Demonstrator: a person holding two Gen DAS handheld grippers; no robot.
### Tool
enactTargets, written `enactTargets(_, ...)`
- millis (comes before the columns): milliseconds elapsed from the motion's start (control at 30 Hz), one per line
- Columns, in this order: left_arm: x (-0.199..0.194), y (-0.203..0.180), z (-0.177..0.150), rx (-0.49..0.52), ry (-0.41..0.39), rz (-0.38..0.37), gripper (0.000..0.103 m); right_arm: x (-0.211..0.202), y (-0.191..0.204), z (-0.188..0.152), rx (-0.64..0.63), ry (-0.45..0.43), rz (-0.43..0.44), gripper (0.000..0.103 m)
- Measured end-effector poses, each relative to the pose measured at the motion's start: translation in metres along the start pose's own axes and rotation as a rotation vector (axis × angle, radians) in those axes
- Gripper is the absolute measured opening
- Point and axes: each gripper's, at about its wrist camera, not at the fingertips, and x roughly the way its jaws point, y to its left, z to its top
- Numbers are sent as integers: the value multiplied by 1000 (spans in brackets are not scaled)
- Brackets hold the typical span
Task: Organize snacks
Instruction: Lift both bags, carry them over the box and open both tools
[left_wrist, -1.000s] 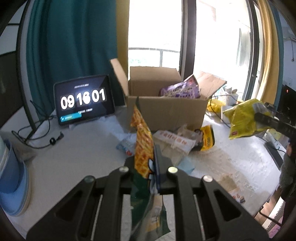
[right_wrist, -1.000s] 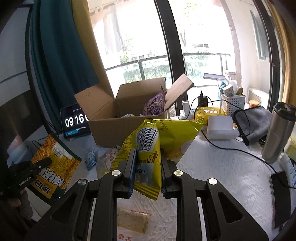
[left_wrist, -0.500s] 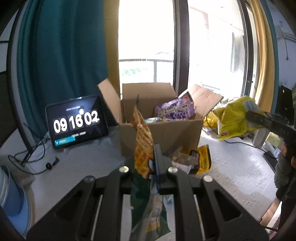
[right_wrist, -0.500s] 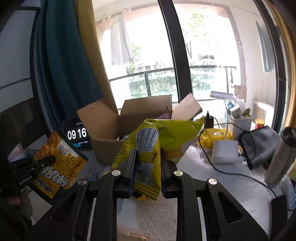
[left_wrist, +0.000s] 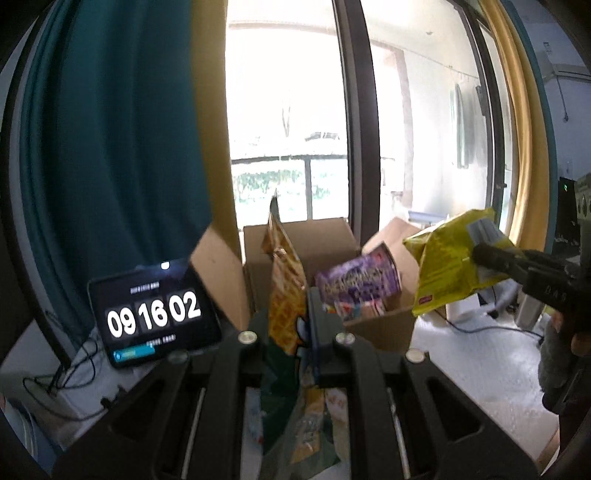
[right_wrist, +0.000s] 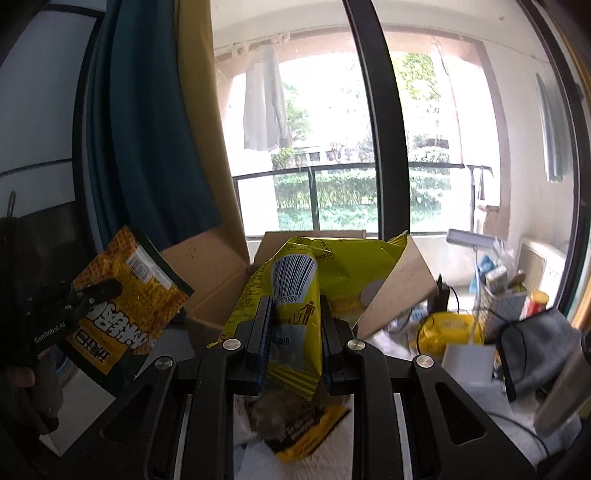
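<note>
Cardboard box (left_wrist: 376, 325) served as ref. landmark; flaps open, purple snack bag (left_wrist: 358, 280) already inside, leaning at its right wall.

Change vs. approx. one sec. earlier: both my grippers had risen and closed in on the box. In the left wrist view the box had gone from mid-frame, well apart, to just beyond my fingertips, and the table litter in front of it had dropped out of sight. In the right wrist view the box opening sat directly behind my load. Meaning for task, as I judged it: lift and carry phase nearly done for both packs; next step would be release over the opening, one pack at a time to avoid a clash.

Left gripper (left_wrist: 291, 325): jaws narrow, fully pinched on the orange waffle-print snack pack (left_wrist: 284, 291). Pack stood edge-on and upright btwn. my fingers, its top above the box's near wall, its tail hanging below the jaws.

Right gripper (right_wrist: 295, 332): jaws narrow, clamped on the yellow chip bag (right_wrist: 295, 295), barcode side facing the cam. Bag body bulged above my pads, in front of the box's right flap.

Neither pack was inside the box yet. Tablet clock (left_wrist: 155, 314) stood left of the box.
</note>
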Motion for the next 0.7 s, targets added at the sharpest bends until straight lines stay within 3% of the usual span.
enactTargets(300, 31, 3, 26, 35, -45, -8, 11, 30, -5, 31, -20, -39, 17, 23)
enactTargets(700, 111, 19, 32, 47, 15, 24, 11, 89, -9, 52, -8, -20, -12, 23)
